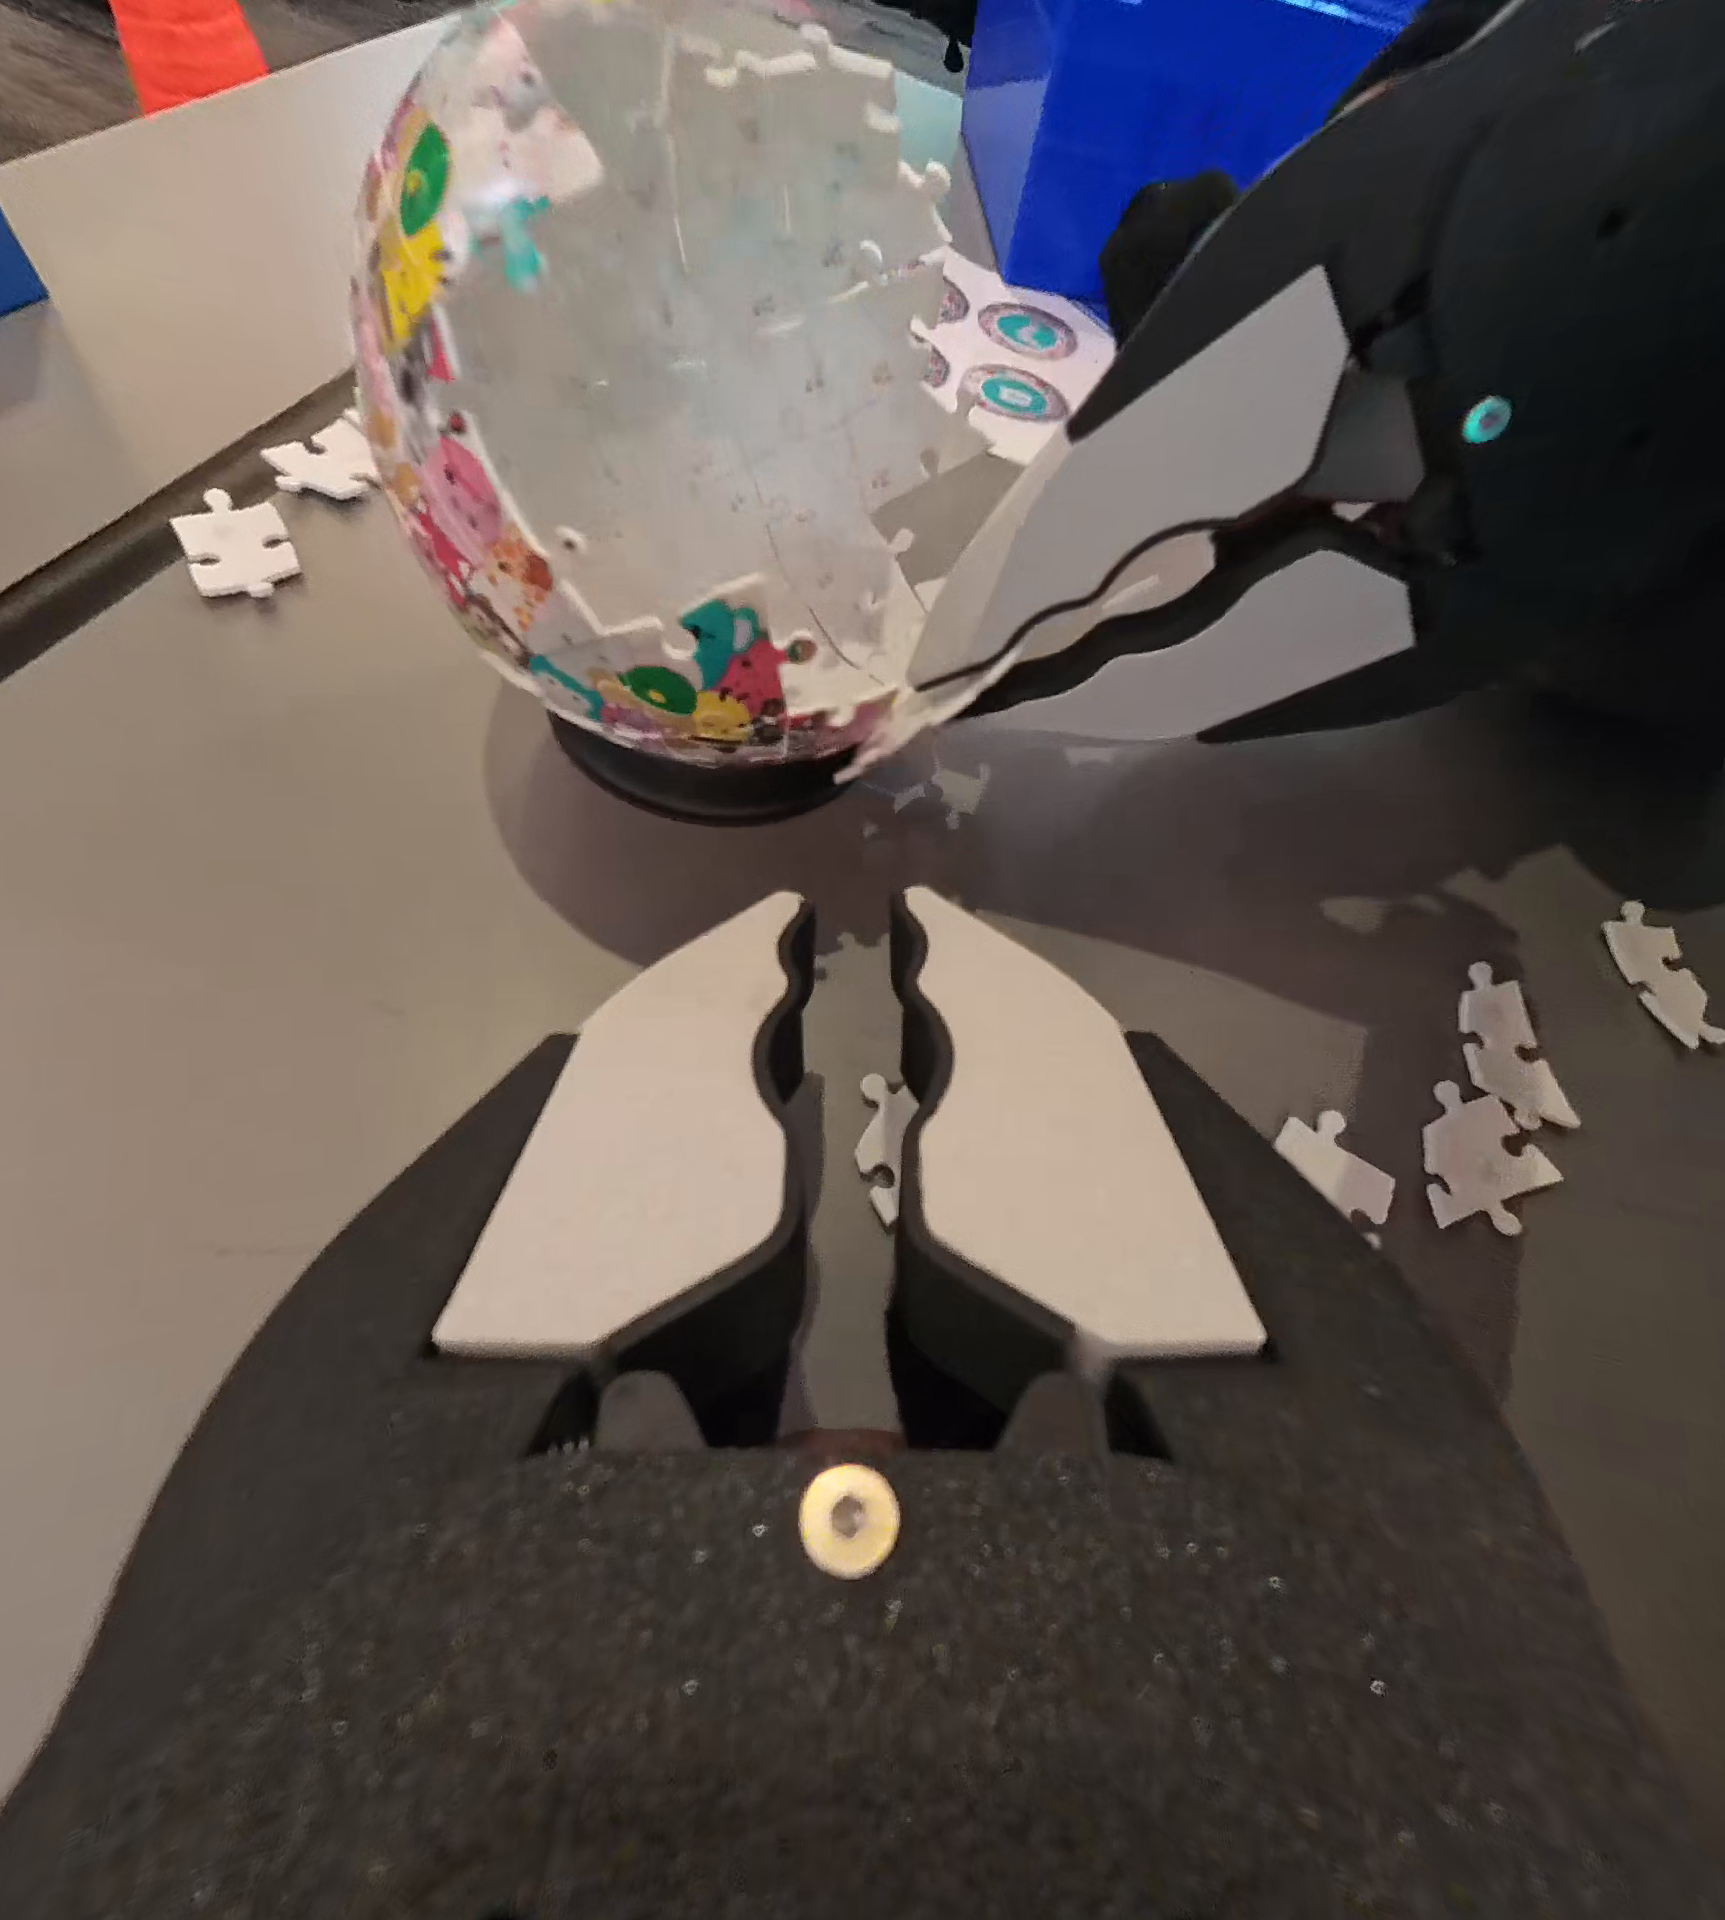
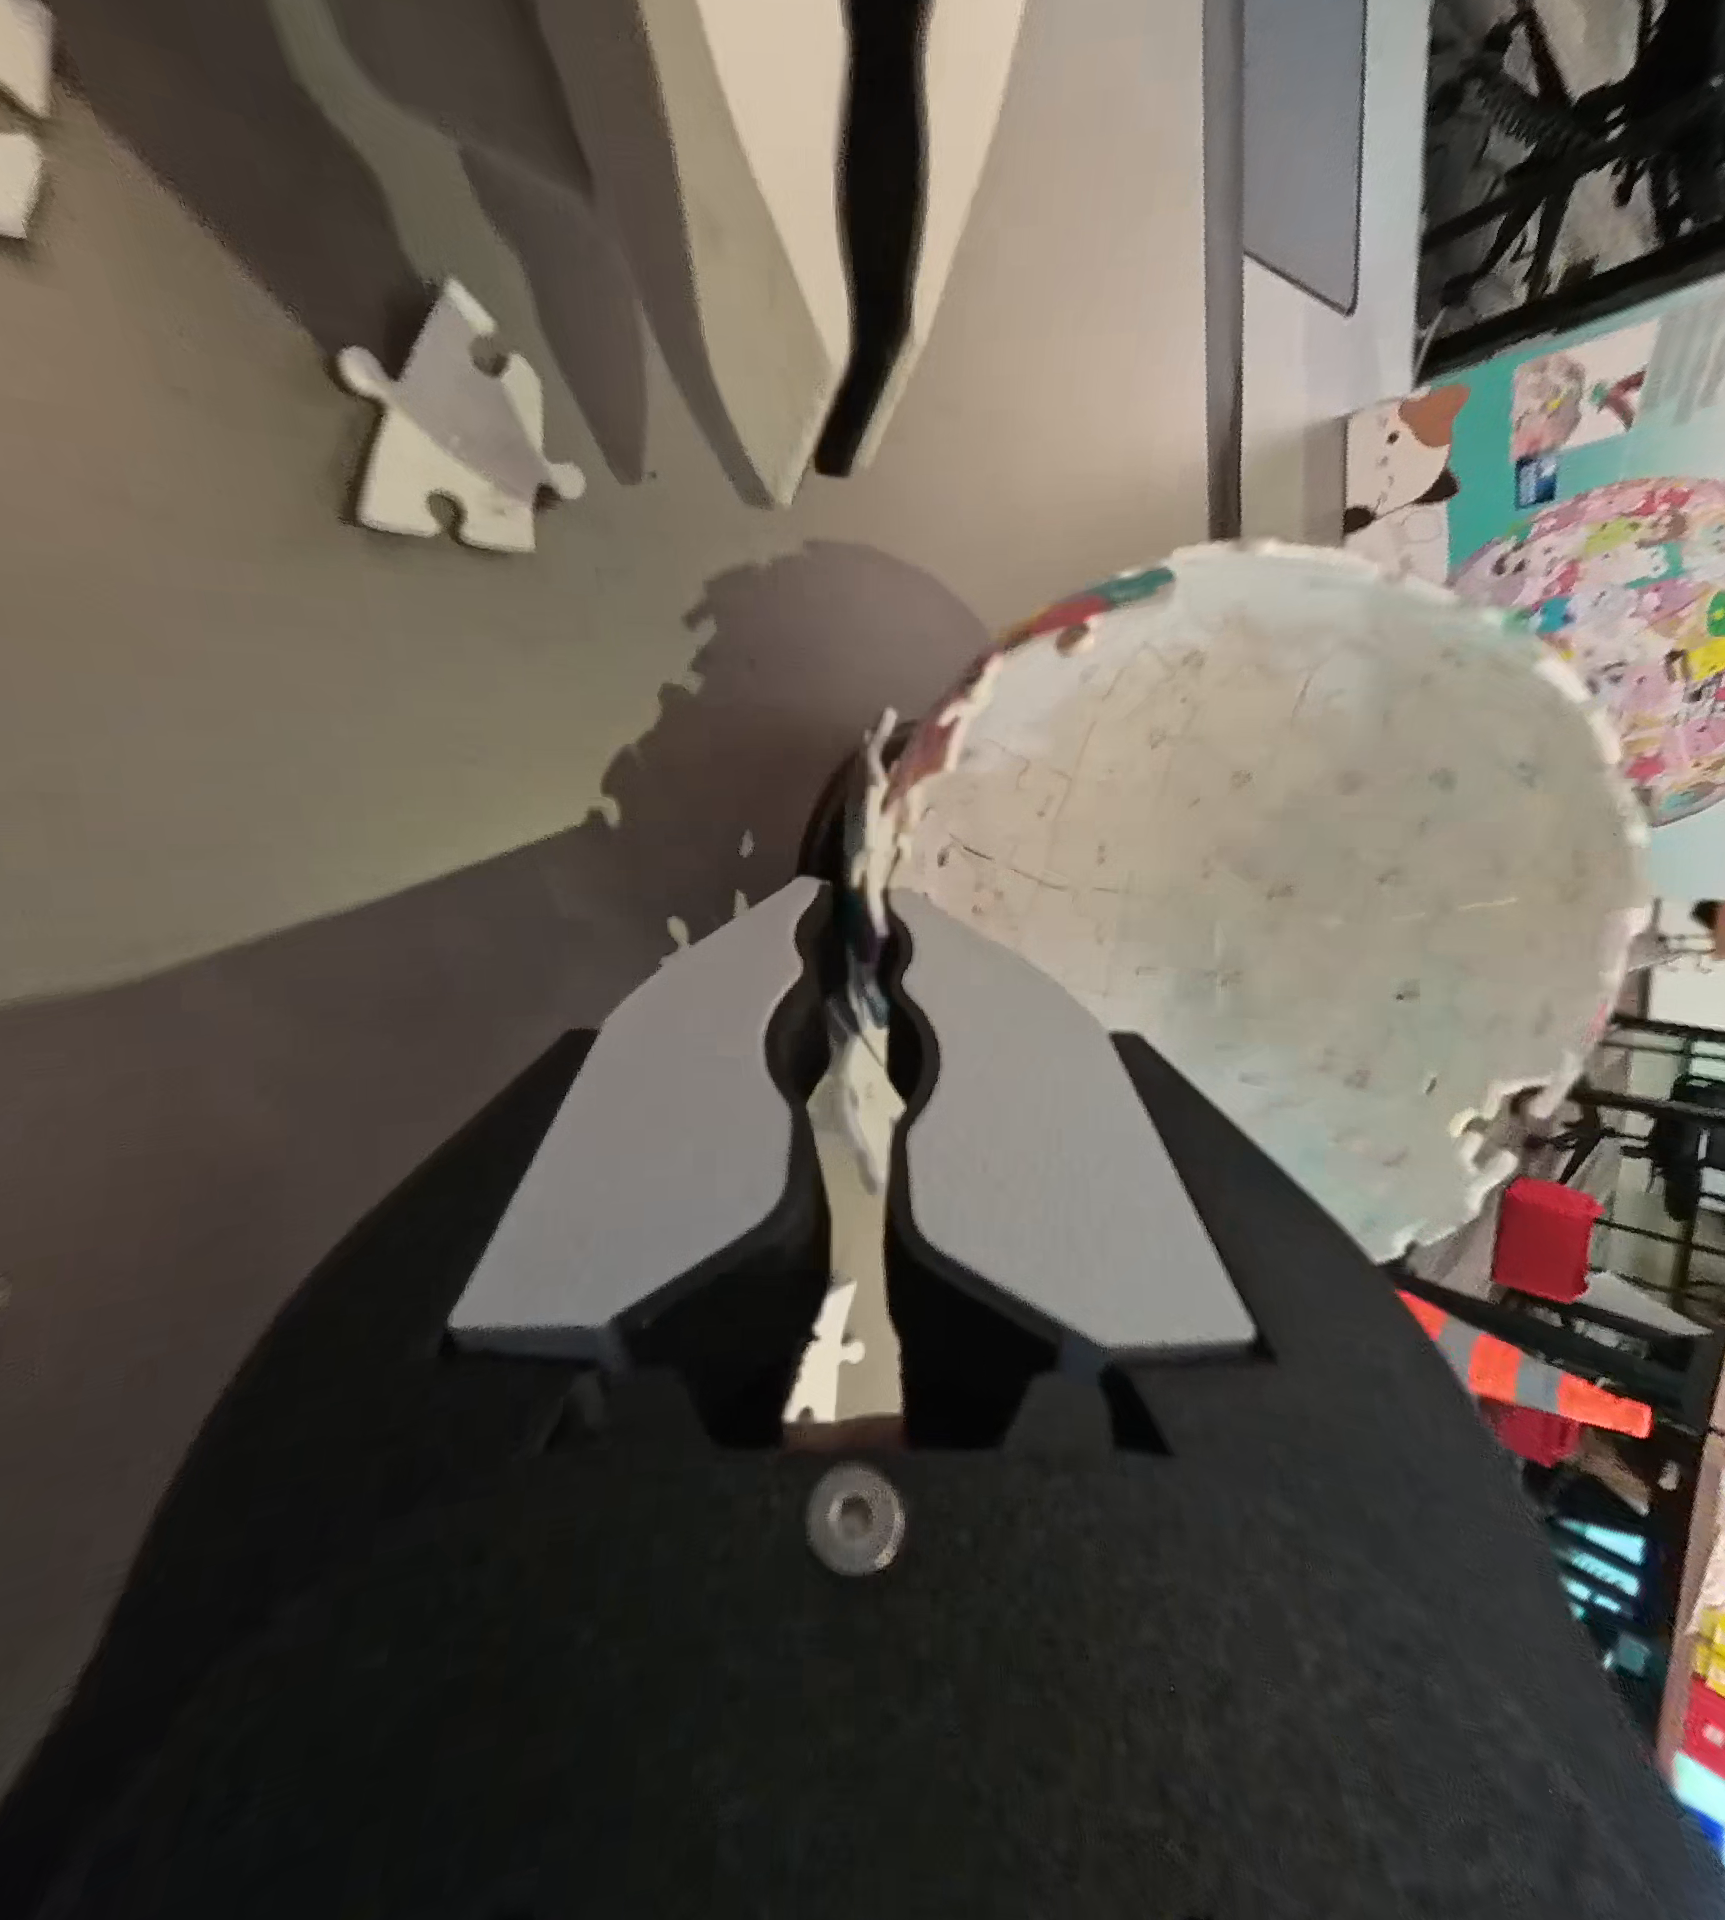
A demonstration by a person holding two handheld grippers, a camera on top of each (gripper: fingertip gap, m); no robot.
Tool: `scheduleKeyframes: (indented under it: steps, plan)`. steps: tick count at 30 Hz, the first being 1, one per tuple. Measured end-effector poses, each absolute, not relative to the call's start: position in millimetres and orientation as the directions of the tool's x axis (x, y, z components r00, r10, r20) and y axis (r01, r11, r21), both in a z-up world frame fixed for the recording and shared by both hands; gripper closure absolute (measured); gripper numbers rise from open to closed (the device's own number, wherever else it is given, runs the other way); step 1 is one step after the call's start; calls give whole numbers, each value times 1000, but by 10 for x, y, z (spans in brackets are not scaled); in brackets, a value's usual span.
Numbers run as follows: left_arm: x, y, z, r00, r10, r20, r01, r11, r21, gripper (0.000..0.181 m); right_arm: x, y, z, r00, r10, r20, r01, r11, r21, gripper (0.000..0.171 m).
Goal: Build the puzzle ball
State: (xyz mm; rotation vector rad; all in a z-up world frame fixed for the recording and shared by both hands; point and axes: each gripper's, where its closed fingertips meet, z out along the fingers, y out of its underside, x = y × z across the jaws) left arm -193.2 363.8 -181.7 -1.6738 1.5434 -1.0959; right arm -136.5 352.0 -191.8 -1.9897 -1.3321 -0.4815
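The half-built puzzle ball (image 1: pixel 650 416) stands on a black stand (image 1: pixel 702 779) on the dark table, its white inner side facing me and its outside coloured. My right gripper (image 1: pixel 915 691) comes in from the right and is shut on the shell's lower right rim. In the right wrist view the right gripper (image 2: pixel 858 914) pinches that jagged rim, with the ball (image 2: pixel 1253 883) beyond it. My left gripper (image 1: pixel 853 914) is empty, nearly shut with a narrow gap, and low in front of the ball. It also shows in the right wrist view (image 2: pixel 837 457).
Loose white pieces lie left of the ball (image 1: pixel 234 545), at the right (image 1: pixel 1492 1153) and under my left fingers (image 1: pixel 884 1143). A blue box (image 1: pixel 1149 135) and a sticker sheet (image 1: pixel 1014 353) sit behind. The puzzle's printed box (image 2: pixel 1668 623) stands nearby. Spacing between my two grippers at the tips: around 6 cm.
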Motion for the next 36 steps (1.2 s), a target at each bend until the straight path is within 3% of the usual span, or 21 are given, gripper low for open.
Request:
scheduleKeyframes:
  steps: [5, 10, 14, 19, 22, 25, 36]
  plan:
    - [-1911, 3583, -1836, -36, -989, 141, -497, -105, -862, 168, -1500, 3448, -1876, 385, 657, 649, 907, -141, -396, 168]
    - [-1893, 3439, -1686, -128, -974, 185, -423, -115, -899, 160, -1667, 3355, -1781, 459, 694, 555, 820, -90, -565, 168]
    - [-1878, 3277, -1455, -246, -935, 256, -314, -173, -934, 145, -1837, 3250, -1511, 578, 734, 357, 611, -99, -786, 168]
    - [-1895, 3160, -1263, -327, -906, 269, -228, -201, -953, 149, -1955, 3129, -1178, 637, 770, 32, 261, -176, -949, 168]
    - [-1918, 3079, -1136, -380, -878, 292, -181, -239, -954, 162, -1977, 3078, -1101, 621, 778, -95, 137, -227, -964, 168]
    - [-1933, 3026, -1117, -396, -872, 288, -180, -234, -955, 176, -1978, 3054, -1082, 628, 771, -106, 119, -230, -966, 168]
    - [-1964, 2858, -1176, -463, -832, 306, -253, -207, -945, 179, -1821, 2913, -1173, 611, 792, 18, 396, -286, -872, 155]
